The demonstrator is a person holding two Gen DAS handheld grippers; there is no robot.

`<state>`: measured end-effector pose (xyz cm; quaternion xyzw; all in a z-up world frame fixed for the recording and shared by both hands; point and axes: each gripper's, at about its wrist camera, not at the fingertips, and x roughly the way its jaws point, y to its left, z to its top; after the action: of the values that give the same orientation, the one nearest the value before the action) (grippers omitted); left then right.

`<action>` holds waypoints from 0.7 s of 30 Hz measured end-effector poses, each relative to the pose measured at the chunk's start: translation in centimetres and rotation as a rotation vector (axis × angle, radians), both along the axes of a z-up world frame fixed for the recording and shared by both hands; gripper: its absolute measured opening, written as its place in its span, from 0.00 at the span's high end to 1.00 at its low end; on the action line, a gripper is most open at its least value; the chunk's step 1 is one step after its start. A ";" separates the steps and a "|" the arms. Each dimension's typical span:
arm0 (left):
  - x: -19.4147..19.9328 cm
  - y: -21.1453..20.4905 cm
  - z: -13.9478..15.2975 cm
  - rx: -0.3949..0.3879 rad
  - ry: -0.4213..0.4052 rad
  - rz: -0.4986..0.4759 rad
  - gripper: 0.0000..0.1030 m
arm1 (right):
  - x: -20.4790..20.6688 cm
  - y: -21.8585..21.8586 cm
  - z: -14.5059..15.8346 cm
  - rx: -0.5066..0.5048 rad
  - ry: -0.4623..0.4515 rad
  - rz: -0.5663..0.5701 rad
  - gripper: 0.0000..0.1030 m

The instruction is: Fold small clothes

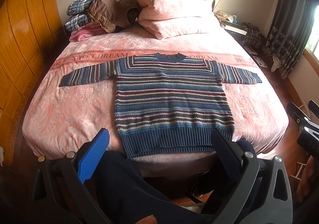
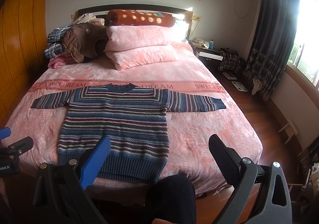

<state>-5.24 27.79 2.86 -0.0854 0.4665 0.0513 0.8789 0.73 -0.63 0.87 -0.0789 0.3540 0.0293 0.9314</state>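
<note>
- Both sets of fingers are spread wide and carry nothing: the left gripper point(image 1: 159, 140) hangs short of the foot of the bed, its blue pad and black pad framing the sweater's hem, and the right gripper point(image 2: 159, 148) hangs beside it, equally wide, equally bare.
- Laid out flat and face up on the pink leaf-patterned bedspread point(image 2: 209, 134) is the blue, maroon and white striped knitted sweater point(image 1: 171, 100), collar toward the pillows, both sleeves stretched straight out sideways, ribbed hem right at the near edge of the mattress.
- Neither gripper is touching the wool.
- By my reading, this is a thick, soft, floppy knit: light enough to lift, but it will sag and stretch from any pinch point, and the loose weave could snag.
- Grip looks good, since knit is not slippery.
- Best holds, I judge: a sleeve cuff with each gripper, or shoulder seam plus hem corner on one side, pinching the firm ribbing.
- Folded pink quilts point(image 2: 143, 48) sit well apart at the headboard.
</note>
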 end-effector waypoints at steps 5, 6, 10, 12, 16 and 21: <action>-0.5 0.4 -0.5 0.002 -0.003 0.007 0.03 | 0.2 -0.1 0.2 0.002 0.002 0.000 0.04; -0.5 0.4 -0.6 0.001 -0.003 0.008 0.03 | 0.1 -0.1 0.0 0.001 0.001 0.000 0.04; -0.4 0.4 -0.6 0.003 -0.001 0.006 0.03 | 0.0 0.0 -0.2 0.001 0.002 -0.002 0.04; -0.4 0.4 -0.6 0.003 -0.002 0.007 0.03 | 0.0 0.1 -0.2 0.000 0.002 -0.002 0.04; -0.4 0.4 -0.6 0.003 -0.002 0.008 0.03 | 0.0 0.0 -0.2 0.000 0.001 -0.002 0.04; -0.4 0.4 -0.6 0.003 -0.001 0.006 0.03 | 0.0 0.0 -0.3 0.001 0.002 -0.003 0.04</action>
<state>-5.65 28.16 2.24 -0.0853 0.4658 0.0548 0.8791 0.78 -0.65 0.62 -0.0781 0.3550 0.0283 0.9312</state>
